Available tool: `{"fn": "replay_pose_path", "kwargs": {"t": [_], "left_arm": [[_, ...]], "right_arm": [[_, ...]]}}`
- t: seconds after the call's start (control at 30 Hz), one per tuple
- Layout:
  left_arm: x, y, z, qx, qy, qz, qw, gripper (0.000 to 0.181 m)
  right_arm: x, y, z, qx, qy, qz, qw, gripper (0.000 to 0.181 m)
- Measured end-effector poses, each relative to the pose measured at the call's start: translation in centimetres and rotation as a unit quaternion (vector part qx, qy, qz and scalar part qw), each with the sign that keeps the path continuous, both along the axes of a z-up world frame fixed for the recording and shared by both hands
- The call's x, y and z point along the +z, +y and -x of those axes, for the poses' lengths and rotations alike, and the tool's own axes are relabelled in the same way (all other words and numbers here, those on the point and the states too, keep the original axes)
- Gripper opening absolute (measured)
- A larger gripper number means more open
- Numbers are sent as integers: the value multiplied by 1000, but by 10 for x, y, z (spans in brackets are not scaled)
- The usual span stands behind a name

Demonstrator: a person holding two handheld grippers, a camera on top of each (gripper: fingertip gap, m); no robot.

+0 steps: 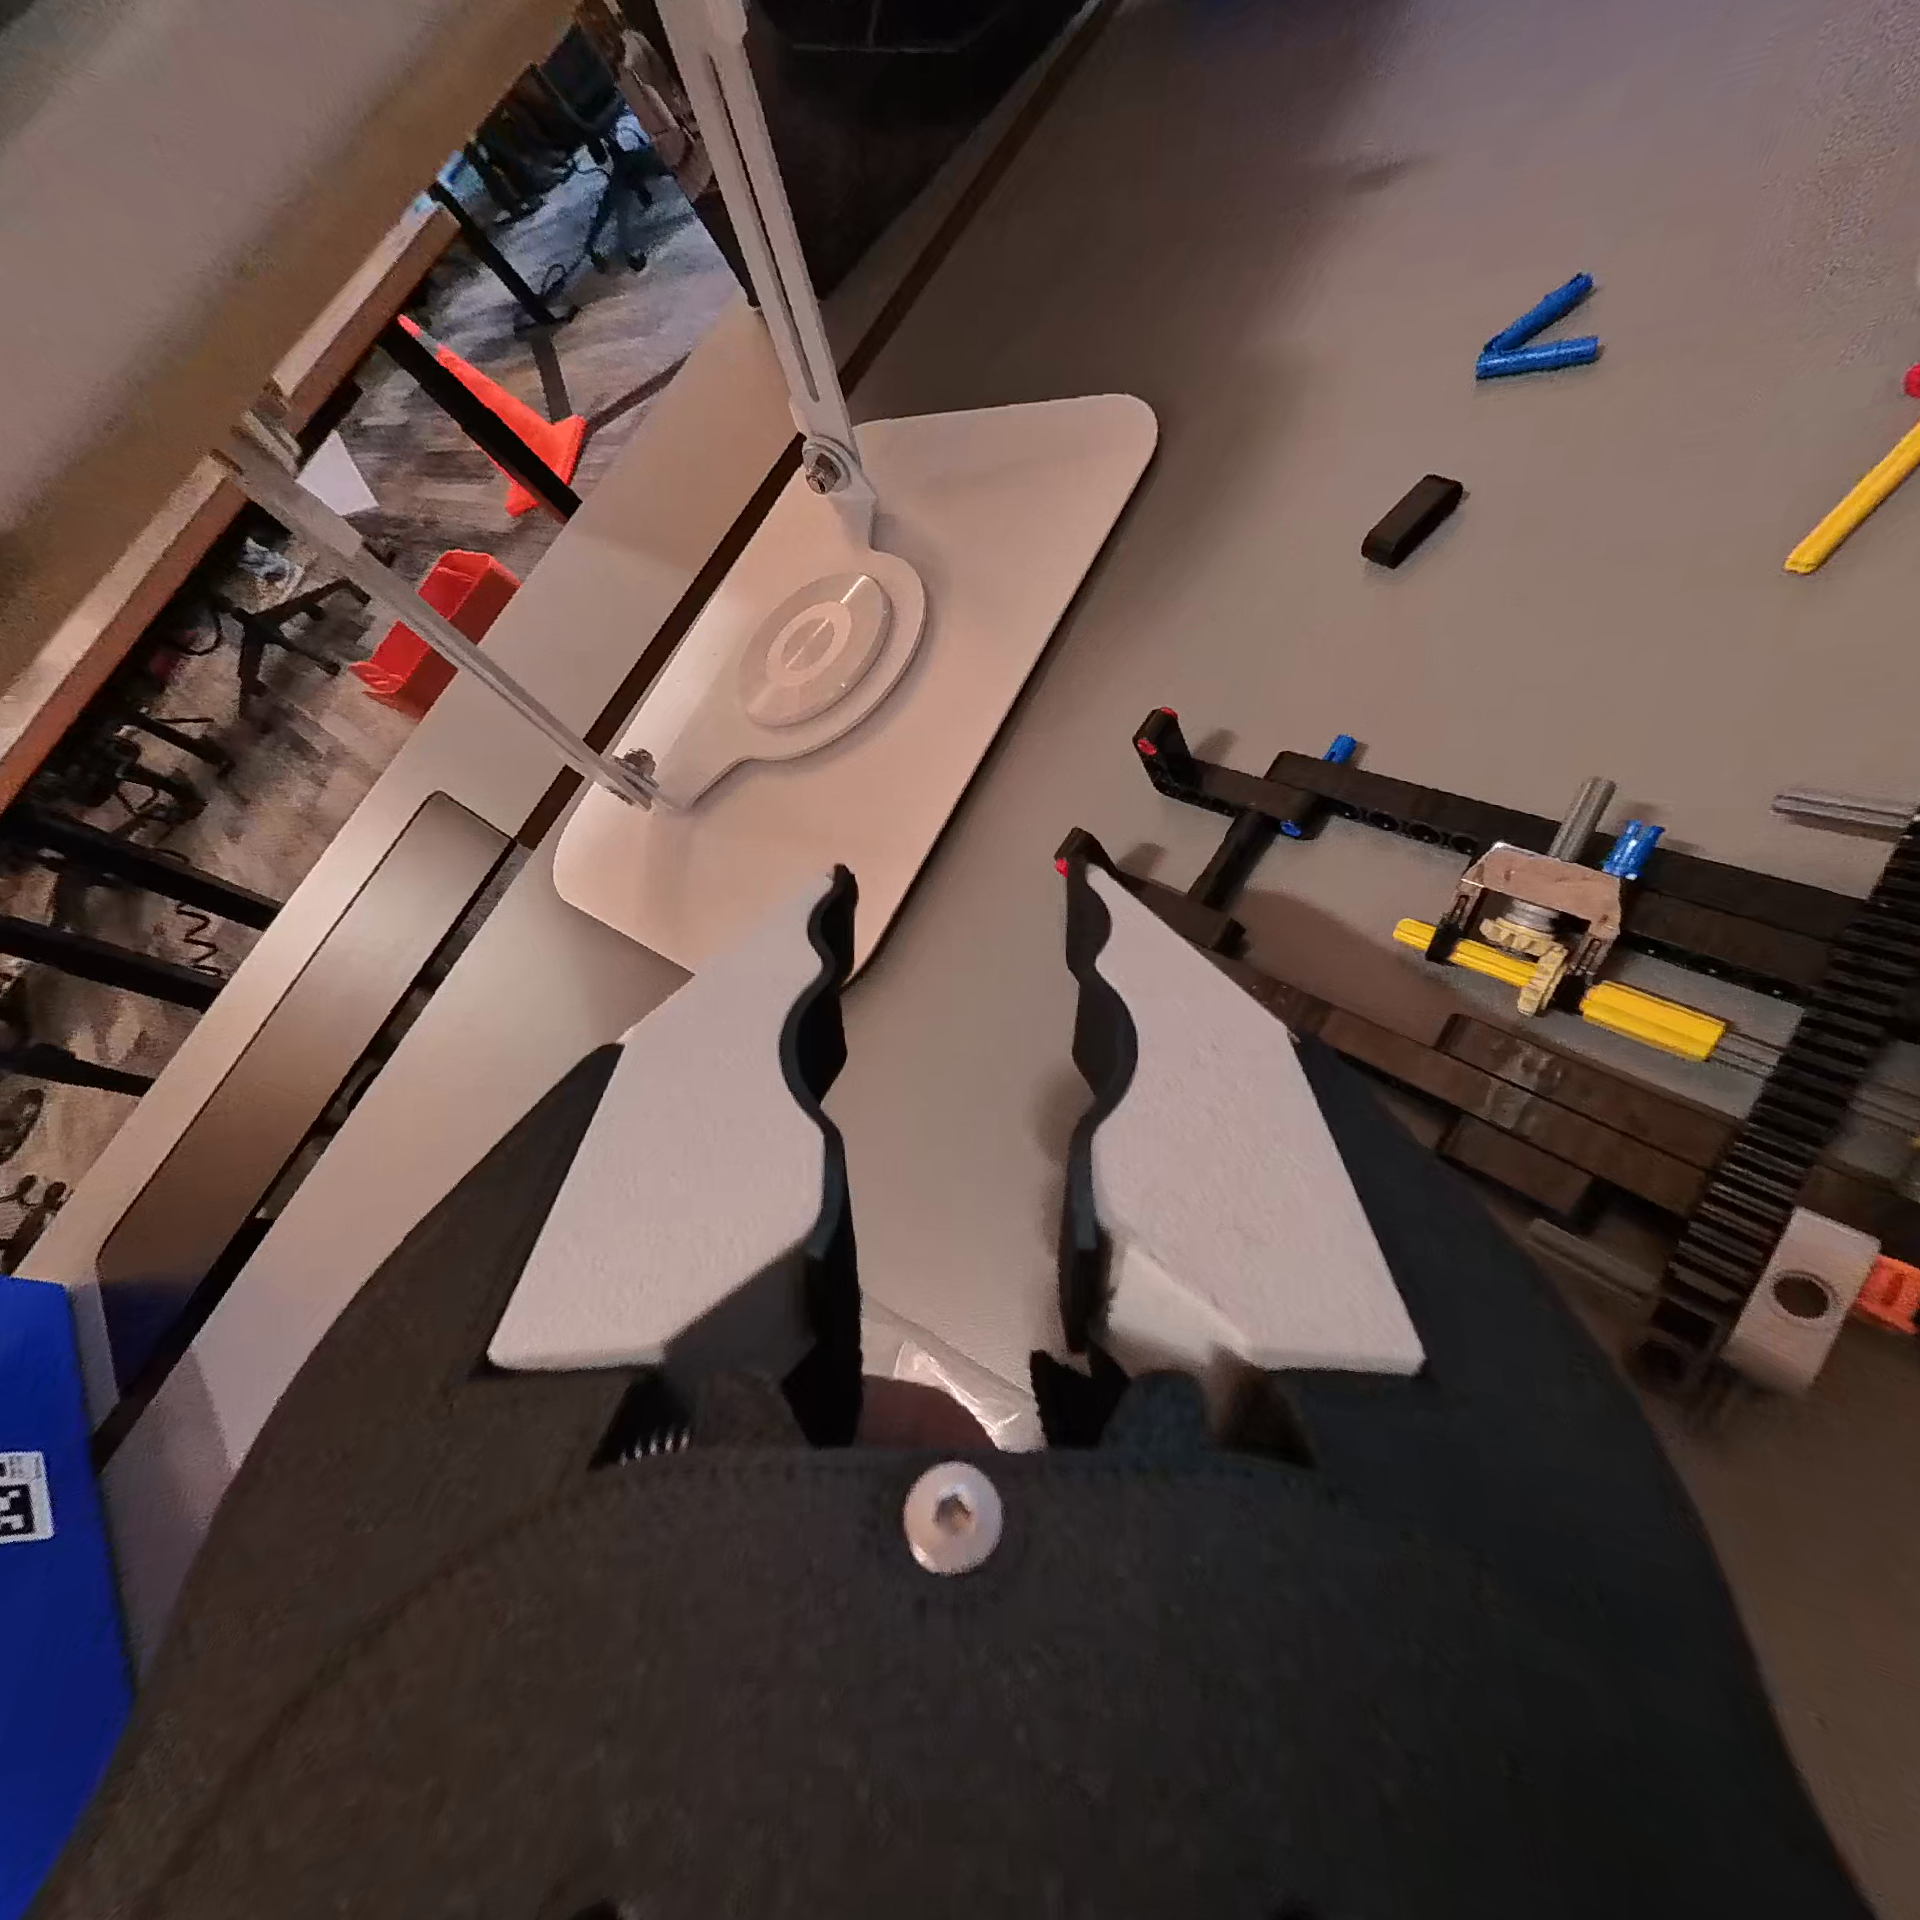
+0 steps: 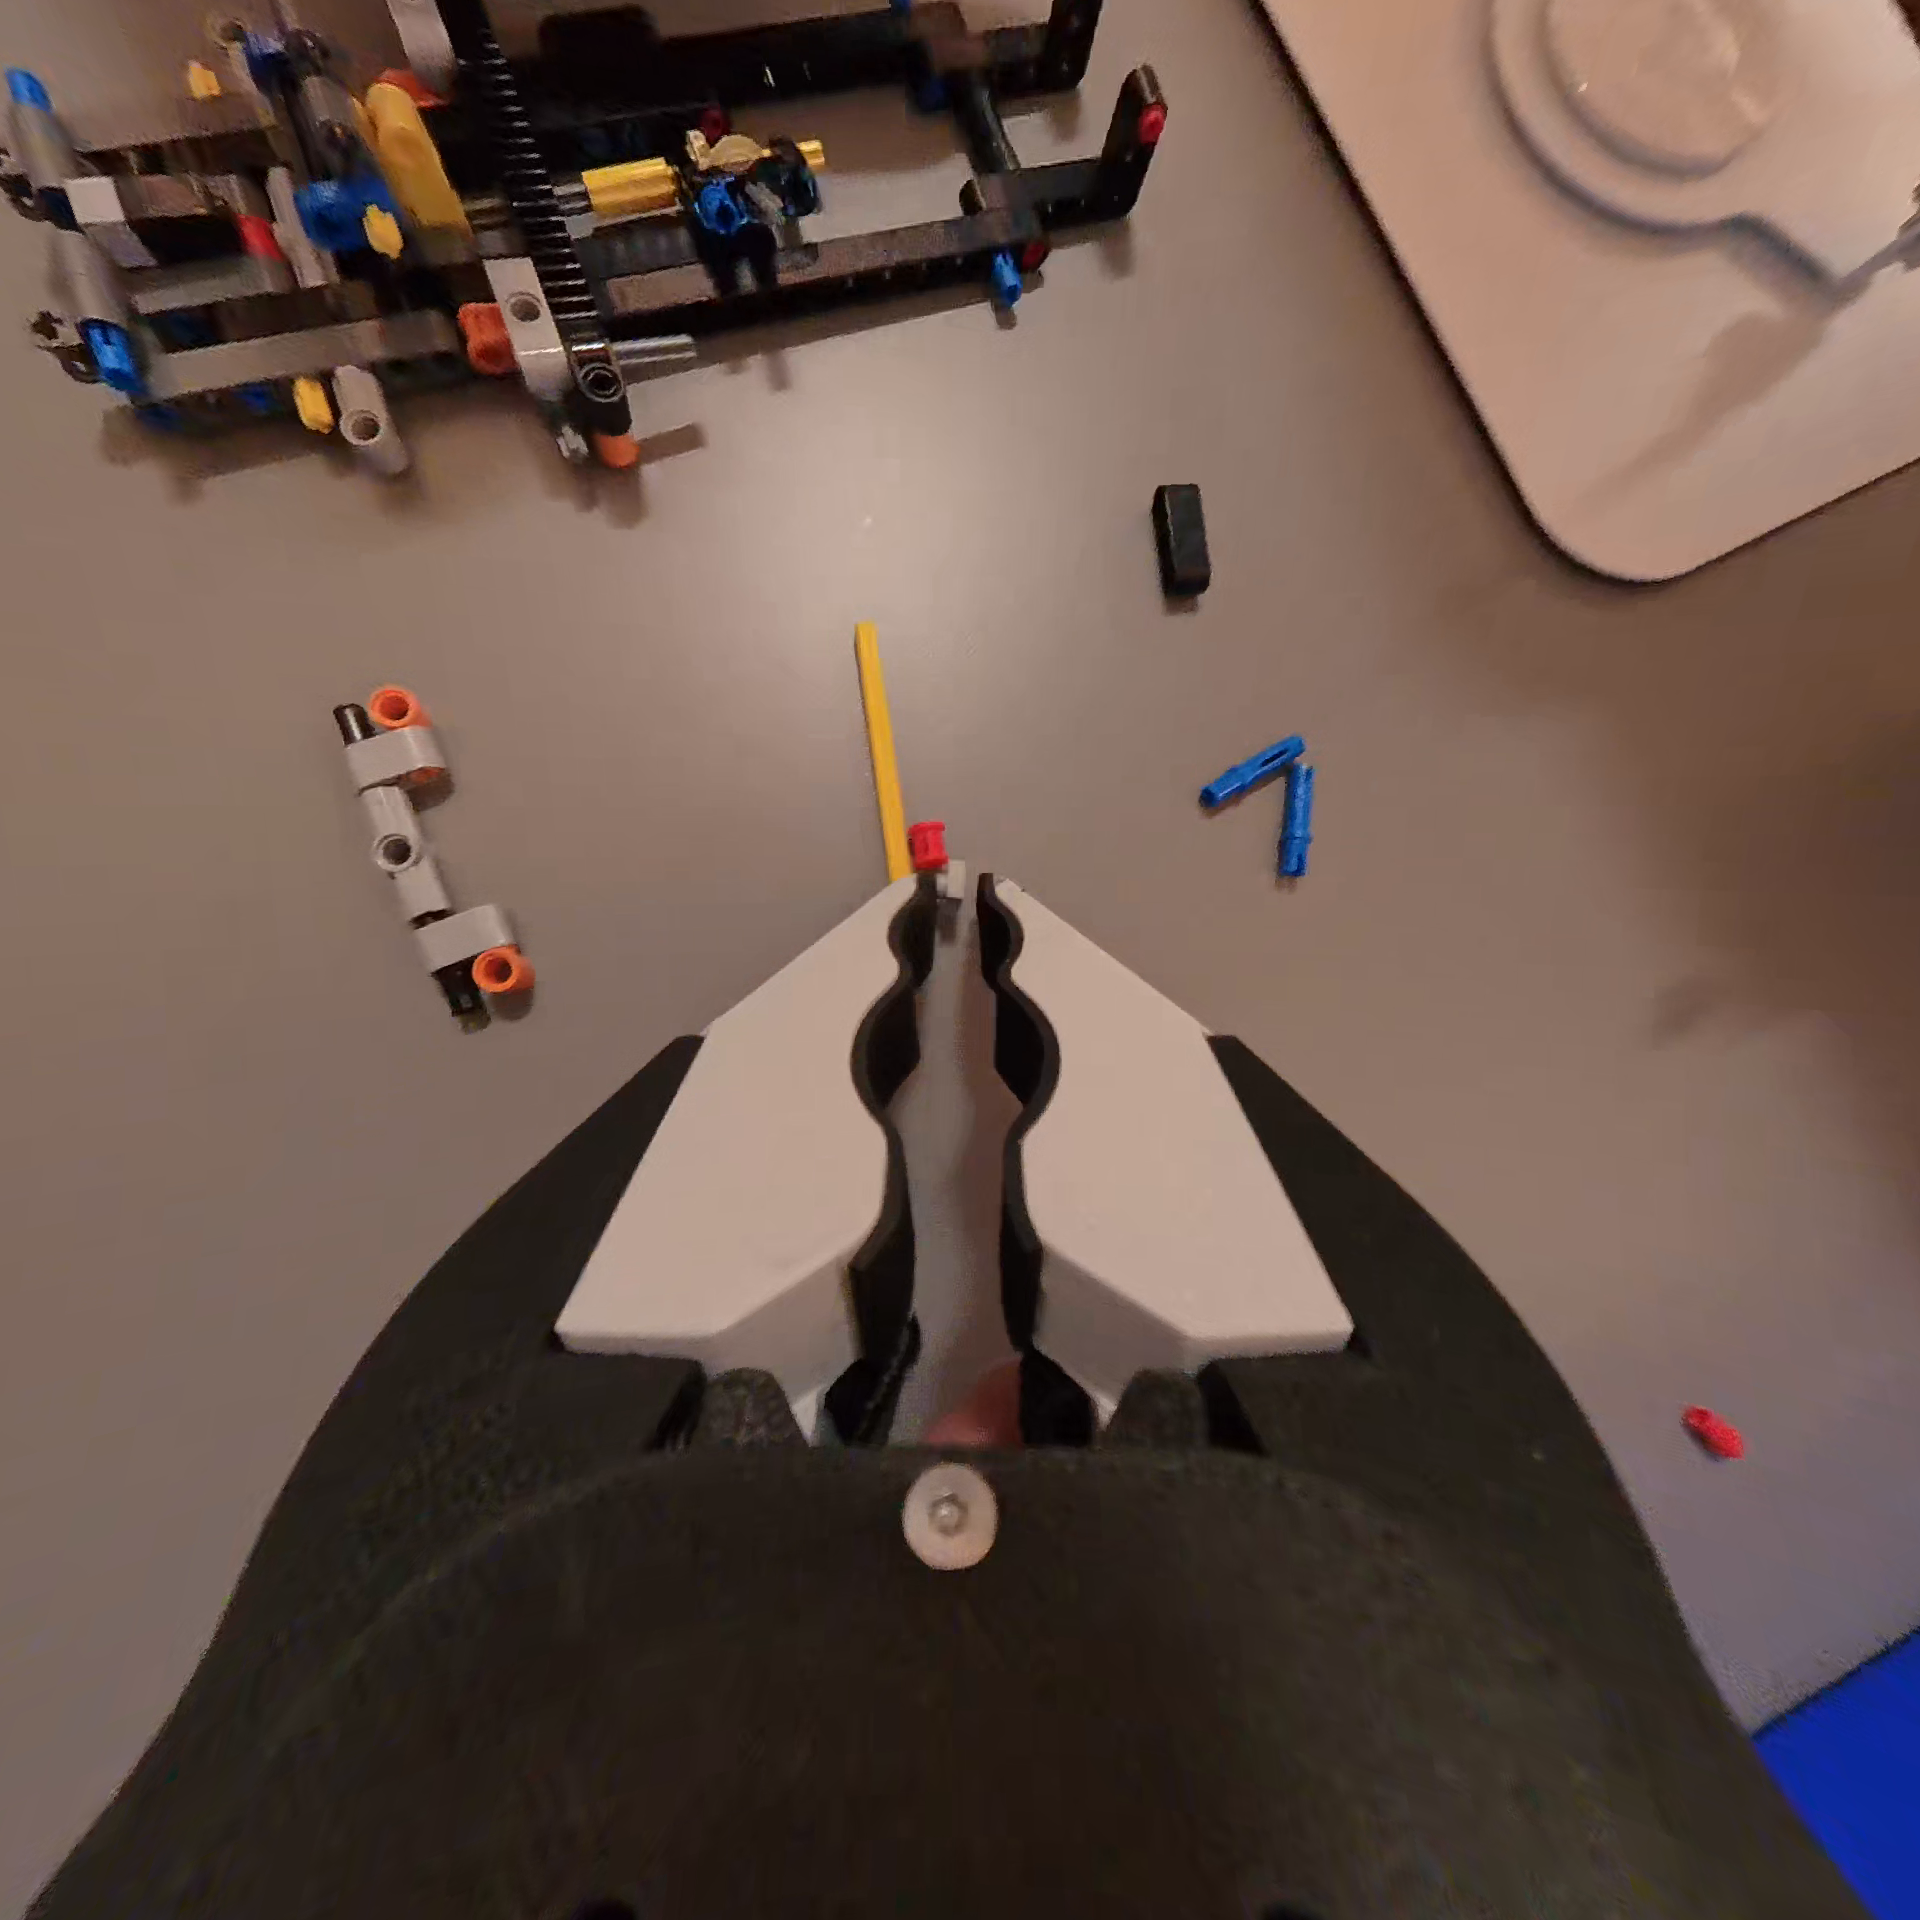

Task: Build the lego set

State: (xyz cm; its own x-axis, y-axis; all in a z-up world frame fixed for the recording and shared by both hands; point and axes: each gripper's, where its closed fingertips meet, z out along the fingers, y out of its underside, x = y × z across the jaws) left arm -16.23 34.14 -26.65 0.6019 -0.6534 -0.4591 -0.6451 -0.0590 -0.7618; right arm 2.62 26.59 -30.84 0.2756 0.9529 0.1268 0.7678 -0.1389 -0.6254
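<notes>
The partly built lego frame (image 1: pixel 1558 935) is black, with a toothed rack and yellow, blue and grey parts. It lies on the table to the right of my left gripper (image 1: pixel 958 868), which is open, empty and above the table. In the right wrist view the frame (image 2: pixel 582 218) lies at the far left. My right gripper (image 2: pixel 953 883) is nearly closed, with a small grey piece (image 2: pixel 951 891) between its tips. A red bush (image 2: pixel 927 844) sits just past them, beside the near end of a yellow axle (image 2: pixel 879 743).
Loose on the grey table are two blue pins (image 2: pixel 1268 790), a black piece (image 2: pixel 1181 538), a grey and orange sub-assembly (image 2: pixel 426 842) and a red pin (image 2: pixel 1712 1432). A white stand base (image 1: pixel 987 540) lies ahead of the left gripper, at the table's edge. The grippers' ends are close to 20 centimeters from one another. Measured from the fingertips, the red pin (image 2: pixel 1712 1432) is 20 centimeters or so from the right gripper and 35 centimeters from the left.
</notes>
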Motion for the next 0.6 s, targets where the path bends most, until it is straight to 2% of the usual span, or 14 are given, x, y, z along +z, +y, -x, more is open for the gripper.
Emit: {"fn": "replay_pose_path", "kwargs": {"t": [0.03, 0.2, 0.43, 0.6], "left_arm": [[-1, 0, 0, 0, 1, 1, 1000, 39], [-4, 1, 3, 4, 3, 5, 1000, 40], [-4, 2, 6, 6, 5, 5, 1000, 40], [-5, 1, 5, 4, 7, 6, 1000, 40]], "right_arm": [[-3, -1, -1, -3, 2, 4, 1000, 8], [-1, -4, -5, -6, 2, 2, 1000, 21], [14, -11, -11, -11, 20, 6, 1000, 17], [21, -39, -2, 35, 35, 18, 999, 13]]}}
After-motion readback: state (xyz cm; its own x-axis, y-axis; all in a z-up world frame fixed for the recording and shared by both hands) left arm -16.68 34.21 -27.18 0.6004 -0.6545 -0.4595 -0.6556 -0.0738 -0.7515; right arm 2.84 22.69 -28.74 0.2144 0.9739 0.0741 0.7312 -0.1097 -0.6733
